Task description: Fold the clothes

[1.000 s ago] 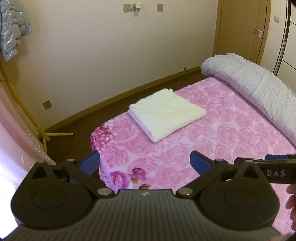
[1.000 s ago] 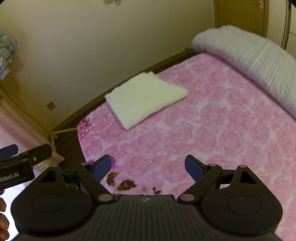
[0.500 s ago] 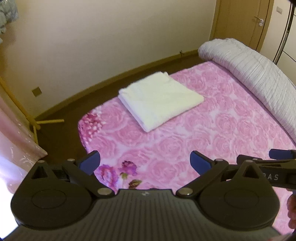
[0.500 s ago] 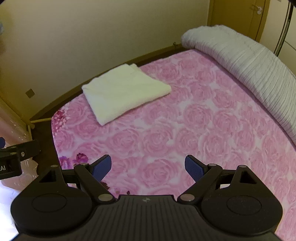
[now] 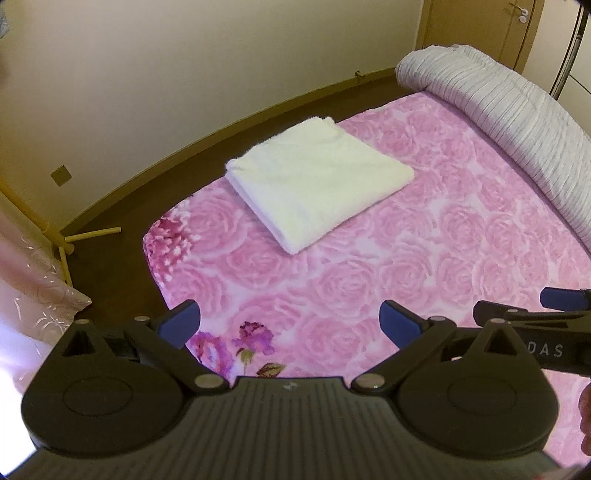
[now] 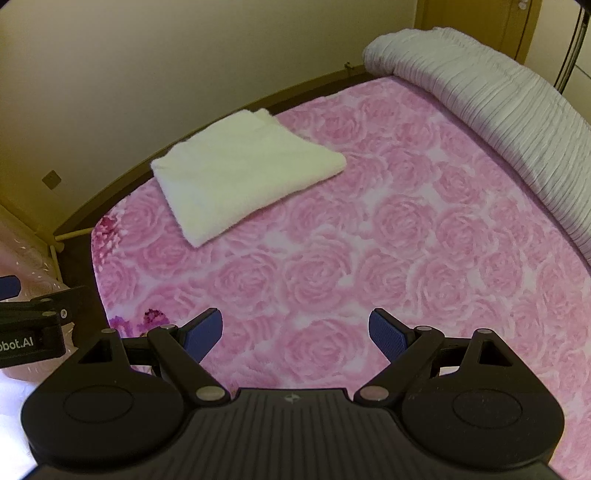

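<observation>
A white fluffy garment, folded into a flat rectangle [image 5: 317, 181], is seen lying on the bed covered by a pink rose-patterned fleece blanket [image 5: 424, 266], close to the bed's far edge and near its corner beside the dark wooden floor [image 5: 122, 206]. The folded piece is shown again in the right wrist view [image 6: 240, 173], where it sits towards the upper left, well apart from both tools. The left tool [image 5: 290, 323] is held above the near part of the blanket with its blue-padded fingers [image 5: 181, 321] spread wide and nothing between them. The right tool [image 6: 295, 330] is likewise held over the blanket, its blue pads [image 6: 388, 334] spread apart and empty. Part of the right tool is caught at the right edge of the left wrist view, and part of the left tool at the left edge of the right wrist view. A rolled grey-white ribbed duvet [image 5: 509, 122] is laid along the bed's right side. A cream wall [image 5: 221, 55] and a wooden door [image 5: 480, 33] are seen behind.
</observation>
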Available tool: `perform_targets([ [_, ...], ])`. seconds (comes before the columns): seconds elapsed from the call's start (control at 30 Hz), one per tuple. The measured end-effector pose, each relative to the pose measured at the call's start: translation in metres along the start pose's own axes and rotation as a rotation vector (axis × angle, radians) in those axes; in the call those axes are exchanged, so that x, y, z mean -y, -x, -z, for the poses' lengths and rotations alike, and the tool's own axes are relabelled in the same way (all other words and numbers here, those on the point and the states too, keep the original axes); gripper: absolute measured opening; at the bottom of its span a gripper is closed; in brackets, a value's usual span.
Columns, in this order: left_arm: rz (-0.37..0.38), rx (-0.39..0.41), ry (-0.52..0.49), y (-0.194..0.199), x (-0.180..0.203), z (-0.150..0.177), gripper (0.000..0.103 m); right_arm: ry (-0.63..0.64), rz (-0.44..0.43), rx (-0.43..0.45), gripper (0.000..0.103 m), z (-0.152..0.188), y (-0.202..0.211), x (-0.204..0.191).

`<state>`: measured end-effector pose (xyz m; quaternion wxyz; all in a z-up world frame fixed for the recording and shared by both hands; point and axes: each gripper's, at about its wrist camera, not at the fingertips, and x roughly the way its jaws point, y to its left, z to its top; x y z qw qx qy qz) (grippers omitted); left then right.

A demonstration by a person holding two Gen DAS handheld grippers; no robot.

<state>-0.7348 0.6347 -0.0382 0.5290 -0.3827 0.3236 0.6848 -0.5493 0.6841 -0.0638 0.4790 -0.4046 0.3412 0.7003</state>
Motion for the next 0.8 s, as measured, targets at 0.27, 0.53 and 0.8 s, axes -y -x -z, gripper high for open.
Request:
perform_targets([
  [0.27, -0.012, -0.027, -0.018, -0.022, 0.001, -0.015, 0.102, -0.009, -0.001, -0.02, 0.089, -0.018, -0.017, -0.002],
  [0.53, -0.018, -0.034, -0.039, -0.034, 0.004, -0.023, 0.102, -0.023, 0.001, -0.031, 0.089, -0.028, -0.028, -0.001],
  [0.8, -0.022, -0.012, -0.051, -0.029, 0.006, -0.027, 0.102, -0.032, -0.002, -0.027, 0.089, -0.03, -0.027, -0.001],
])
